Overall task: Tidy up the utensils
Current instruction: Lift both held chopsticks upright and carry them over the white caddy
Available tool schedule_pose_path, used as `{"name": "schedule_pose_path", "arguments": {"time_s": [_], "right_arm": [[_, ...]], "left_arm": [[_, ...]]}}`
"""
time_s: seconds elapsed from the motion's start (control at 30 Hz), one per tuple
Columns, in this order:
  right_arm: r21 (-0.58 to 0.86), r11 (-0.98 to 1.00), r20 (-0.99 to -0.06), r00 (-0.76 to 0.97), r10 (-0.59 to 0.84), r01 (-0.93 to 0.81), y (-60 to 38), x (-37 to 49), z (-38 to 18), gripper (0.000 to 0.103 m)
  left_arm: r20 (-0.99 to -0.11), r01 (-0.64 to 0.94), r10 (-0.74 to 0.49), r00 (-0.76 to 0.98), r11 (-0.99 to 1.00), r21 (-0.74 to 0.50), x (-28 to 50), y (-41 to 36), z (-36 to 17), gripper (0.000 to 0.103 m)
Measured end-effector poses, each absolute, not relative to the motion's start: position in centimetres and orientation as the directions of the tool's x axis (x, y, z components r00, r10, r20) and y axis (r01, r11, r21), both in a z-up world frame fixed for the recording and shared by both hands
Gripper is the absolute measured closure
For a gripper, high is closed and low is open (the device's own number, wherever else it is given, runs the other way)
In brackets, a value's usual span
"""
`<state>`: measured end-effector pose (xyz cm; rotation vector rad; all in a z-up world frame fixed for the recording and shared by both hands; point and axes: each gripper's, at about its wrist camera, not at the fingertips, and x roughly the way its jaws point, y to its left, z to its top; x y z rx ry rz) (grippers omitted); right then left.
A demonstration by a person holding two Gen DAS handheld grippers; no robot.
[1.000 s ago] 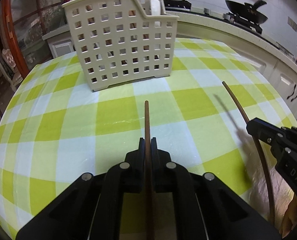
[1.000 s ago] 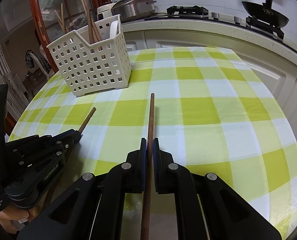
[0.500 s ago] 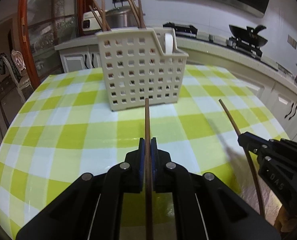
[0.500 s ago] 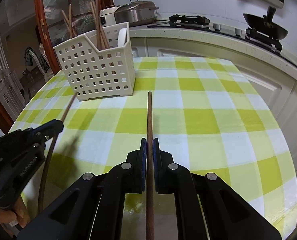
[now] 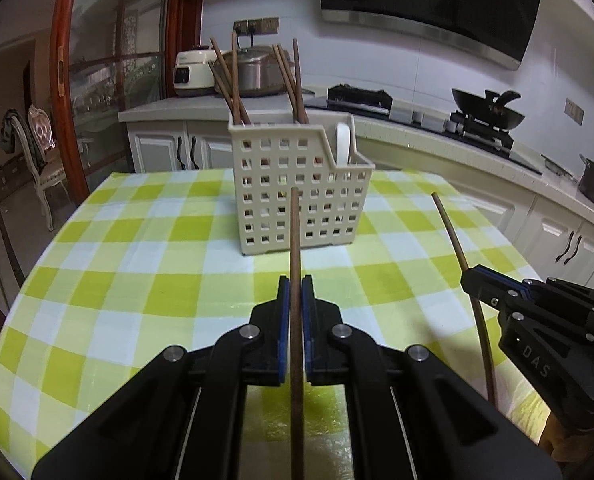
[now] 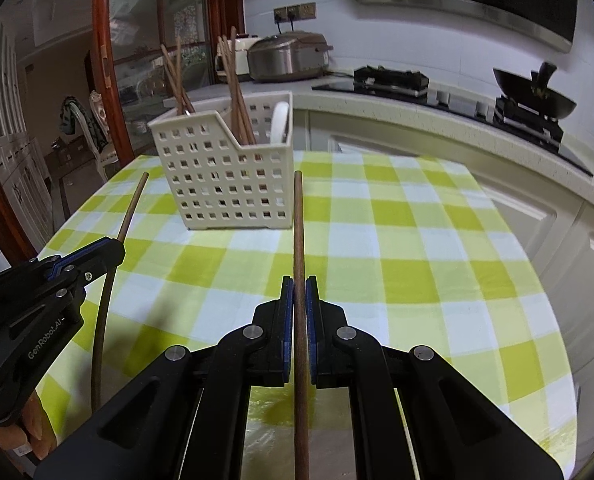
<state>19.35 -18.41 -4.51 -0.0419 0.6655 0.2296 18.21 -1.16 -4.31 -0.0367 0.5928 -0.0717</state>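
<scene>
Basket [image 5: 297, 184] stands on checked tablecloth [image 5: 137, 272], chopsticks upright inside. Left gripper [image 5: 291, 296] is clamped on one chopstick [image 5: 295, 240], right gripper [image 6: 299, 300] on another [image 6: 298, 232]; both tips point toward the basket, short of it.

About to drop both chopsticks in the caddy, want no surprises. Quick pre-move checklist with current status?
1. Left gripper shut on its brown wooden chopstick: ok.
2. Right gripper shut on the second brown chopstick: ok.
3. Beige perforated plastic caddy upright on the green-and-white checked tablecloth: ok.
4. Both chopstick tips short of the caddy, not touching it: ok.
5. Free room inside among the chopsticks already standing there: cannot tell.
6. The two held chopsticks apart from each other: ok.
</scene>
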Motion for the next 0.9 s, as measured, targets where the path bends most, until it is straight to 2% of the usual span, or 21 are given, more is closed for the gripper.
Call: {"name": "schedule_pose_path", "arguments": {"time_s": [0.5, 0.9], "right_arm": [[-0.018, 0.966, -0.519, 0.828, 0.211, -0.257, -16.9, 16.4, -0.5, 0.097], [-0.014, 0.953, -0.43, 0.862, 0.267, -0.303, -16.9, 14.7, 2.5, 0.097]], "left_arm": [[-0.45, 0.055, -0.074, 0.89, 0.997, -0.056, 14.3, -0.2, -0.1, 0.097], [-0.402, 0.07, -0.088, 0.911, 0.996, -0.06, 12.9, 0.1, 2.3, 0.097]]}}
